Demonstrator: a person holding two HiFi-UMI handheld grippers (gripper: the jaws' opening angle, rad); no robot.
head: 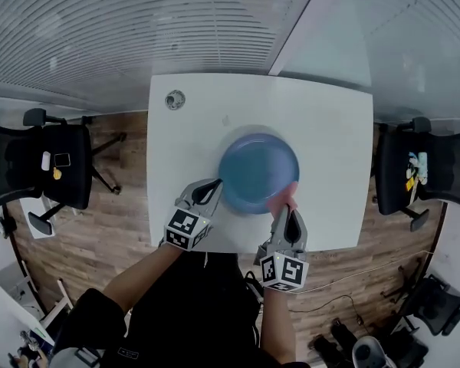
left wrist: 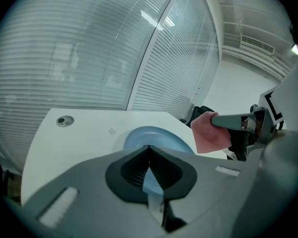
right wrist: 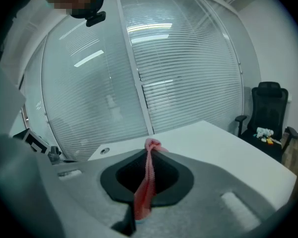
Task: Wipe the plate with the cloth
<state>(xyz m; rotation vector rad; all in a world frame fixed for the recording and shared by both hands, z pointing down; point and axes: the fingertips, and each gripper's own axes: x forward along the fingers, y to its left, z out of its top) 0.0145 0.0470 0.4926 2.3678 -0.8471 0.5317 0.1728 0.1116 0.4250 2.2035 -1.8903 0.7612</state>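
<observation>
A blue plate (head: 258, 172) is over the middle of the white table (head: 330, 121), with a soft shadow round its far rim. My left gripper (head: 212, 192) is shut on the plate's near-left rim; in the left gripper view the blue rim (left wrist: 150, 181) shows pinched between the jaws. My right gripper (head: 289, 210) is shut on a pink cloth (head: 283, 197), which hangs at the plate's near-right edge. The left gripper view shows the cloth (left wrist: 210, 132) beside the plate (left wrist: 151, 135). In the right gripper view the cloth (right wrist: 147, 182) is a crumpled strip between the closed jaws.
A round cable grommet (head: 175, 99) sits in the table's far-left corner. Black office chairs stand left (head: 57, 163) and right (head: 425, 167) of the table. A glass wall with blinds runs behind the table. Cables lie on the wooden floor at the near right.
</observation>
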